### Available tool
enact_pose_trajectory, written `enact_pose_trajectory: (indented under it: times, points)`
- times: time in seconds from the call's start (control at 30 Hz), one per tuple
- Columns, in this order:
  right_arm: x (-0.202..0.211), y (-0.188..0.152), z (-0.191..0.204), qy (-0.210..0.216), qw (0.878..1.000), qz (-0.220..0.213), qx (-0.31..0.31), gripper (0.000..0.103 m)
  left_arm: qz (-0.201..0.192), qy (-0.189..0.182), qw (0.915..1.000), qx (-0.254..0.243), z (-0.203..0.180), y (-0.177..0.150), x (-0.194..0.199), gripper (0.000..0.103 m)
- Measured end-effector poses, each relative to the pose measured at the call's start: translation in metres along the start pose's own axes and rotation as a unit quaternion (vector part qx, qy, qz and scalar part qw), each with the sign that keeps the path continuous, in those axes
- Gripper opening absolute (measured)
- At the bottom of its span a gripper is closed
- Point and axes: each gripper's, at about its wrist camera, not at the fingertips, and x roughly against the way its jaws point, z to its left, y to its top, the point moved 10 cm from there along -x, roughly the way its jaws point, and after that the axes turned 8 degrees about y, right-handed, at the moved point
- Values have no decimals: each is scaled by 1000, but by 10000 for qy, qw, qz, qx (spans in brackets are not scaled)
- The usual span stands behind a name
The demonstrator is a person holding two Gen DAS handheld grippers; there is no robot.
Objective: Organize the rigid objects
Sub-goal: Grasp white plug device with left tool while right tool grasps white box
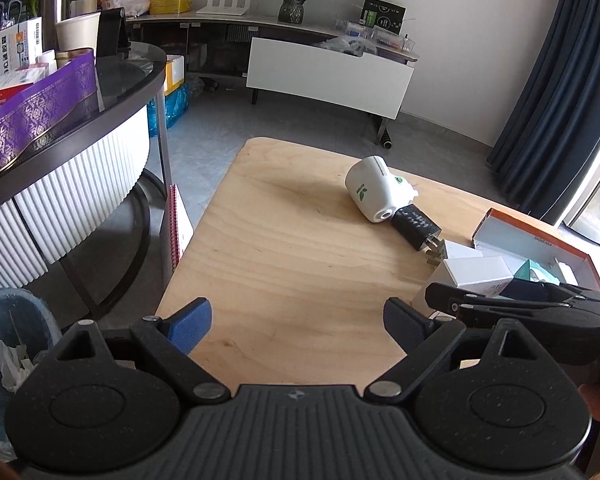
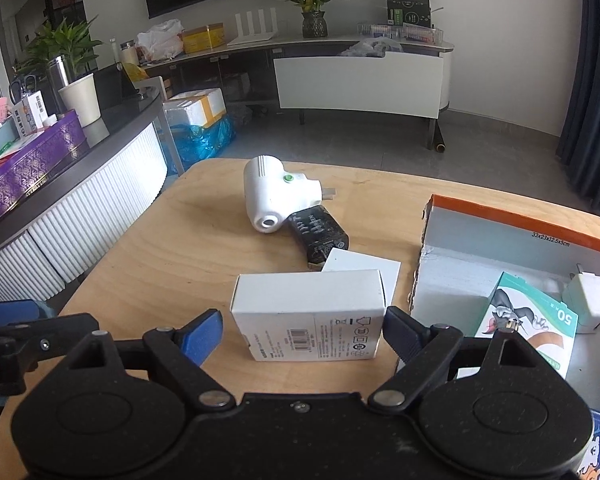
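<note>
A living room with a television cabinet along the far wall lies behind the pale wooden table (image 2: 148, 248) I am working over. My right claw (image 2: 304, 330) is held low and level near the table's front edge, its fingers spread wide to either side of a white box (image 2: 306, 312) that lies on the wood; the blue pad on one side and the black pad on the other stand just beside the box's ends, and I cannot tell whether either one touches it. Behind the box a flat white card (image 2: 364, 262) lies on the table, and beyond that a black charger (image 2: 320, 236) rests against a white plug-in device (image 2: 272, 196). To my right sits an open cardboard tray (image 2: 512, 216) with an orange rim, holding a white adapter (image 2: 590, 300) and a small printed carton (image 2: 528, 320). My left claw (image 1: 298, 326) hovers over bare wood to the left of the right one, tilted slightly downward, its fingers spread apart with nothing between them. From the left view the white device and the black charger lie farther along the table.
</note>
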Motion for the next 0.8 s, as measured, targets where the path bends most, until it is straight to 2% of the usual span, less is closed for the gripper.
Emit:
enact_pose_trajectory:
  times: [0.1, 0.4, 0.57, 0.63, 0.8]
  points:
    - [-4, 0, -1, 101, 9999, 27, -54, 94, -50, -50, 10000, -54, -6, 7, -5, 95]
    - [14, 0, -3, 80, 9998, -184, -68, 92, -352, -230, 9986, -310, -37, 53, -40, 99]
    - [30, -8, -4, 126, 9996, -238, -122, 92, -245, -454, 9976, -472, -65, 66, -75, 99]
    - [35, -10, -5, 180, 9994, -263, -161, 92, -193, -546, 9971, -503, -75, 70, -89, 103]
    - [46, -10, -4, 280, 9989, -349, -152, 92, 57, -485, 9965, -683, -82, 71, -124, 103]
